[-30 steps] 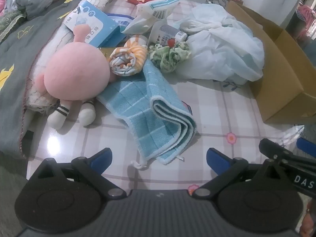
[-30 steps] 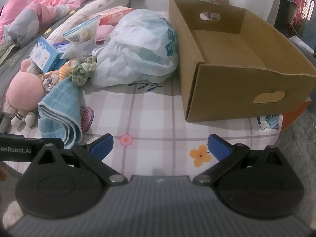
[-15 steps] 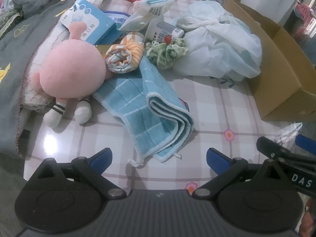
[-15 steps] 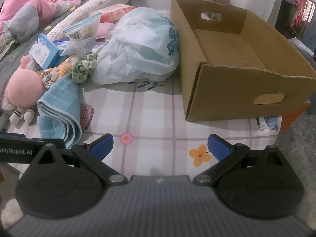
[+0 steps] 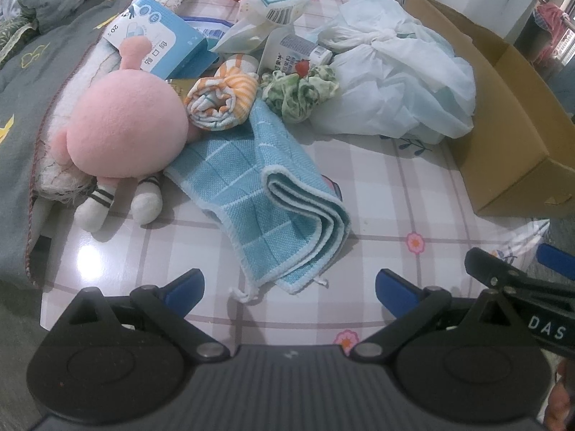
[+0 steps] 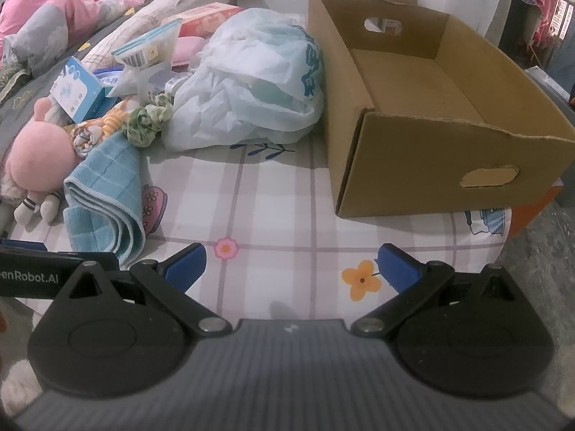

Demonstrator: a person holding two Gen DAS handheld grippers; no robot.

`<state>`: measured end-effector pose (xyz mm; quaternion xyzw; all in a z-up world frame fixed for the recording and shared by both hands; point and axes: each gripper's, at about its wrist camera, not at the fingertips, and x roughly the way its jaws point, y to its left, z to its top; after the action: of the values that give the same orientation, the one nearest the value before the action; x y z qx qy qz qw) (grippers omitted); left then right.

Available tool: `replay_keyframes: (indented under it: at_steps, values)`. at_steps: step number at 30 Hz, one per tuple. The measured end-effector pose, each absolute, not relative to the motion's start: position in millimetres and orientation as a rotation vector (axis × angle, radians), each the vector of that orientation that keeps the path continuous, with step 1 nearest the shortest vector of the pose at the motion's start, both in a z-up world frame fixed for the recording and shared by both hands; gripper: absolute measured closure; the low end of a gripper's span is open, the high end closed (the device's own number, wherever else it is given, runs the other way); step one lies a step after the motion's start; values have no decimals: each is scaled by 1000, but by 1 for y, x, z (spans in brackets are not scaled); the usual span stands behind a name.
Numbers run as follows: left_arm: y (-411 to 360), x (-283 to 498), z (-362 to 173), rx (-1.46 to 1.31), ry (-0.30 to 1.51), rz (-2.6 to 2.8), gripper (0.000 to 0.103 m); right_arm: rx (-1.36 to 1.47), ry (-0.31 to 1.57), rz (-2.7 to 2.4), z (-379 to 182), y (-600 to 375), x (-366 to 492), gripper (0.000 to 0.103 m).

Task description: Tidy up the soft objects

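A folded blue towel lies on the checked table, just ahead of my left gripper, which is open and holds nothing. Left of the towel rests a pink plush toy. Behind it sit a rolled orange-striped cloth and a green scrunchie. My right gripper is open and empty over the table's near edge, with an open cardboard box ahead to its right.
A knotted white plastic bag lies between the soft things and the box. Blue boxes, packets and a small bottle crowd the back. A grey bedspread borders the table on the left.
Both views have shifted slightly, the left one ending a little closer to the towel. No object has moved and both grippers stay open.
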<state>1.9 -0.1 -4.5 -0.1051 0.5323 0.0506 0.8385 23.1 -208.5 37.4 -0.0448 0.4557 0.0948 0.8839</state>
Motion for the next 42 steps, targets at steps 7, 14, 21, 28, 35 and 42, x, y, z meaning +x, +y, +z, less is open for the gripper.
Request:
replay_keyframes:
  at_steps: [7,14,21,28,35,42]
  values:
    - [2,2,-6,-226,1125,108,1,-95,950,198,37,-208,24,1]
    - [2,3,-6,-225,1126,107,1,-95,951,199,36,-208,24,1]
    - [3,2,-7,-227,1124,109,1,-93,951,199,35,-208,24,1]
    - [5,0,-9,-229,1122,110,1,-94,952,199,35,-208,23,1]
    - [4,0,-8,-229,1122,110,1,-93,952,200,35,-207,24,1]
    - [5,0,-8,-230,1123,110,1,-95,952,199,35,-207,24,1]
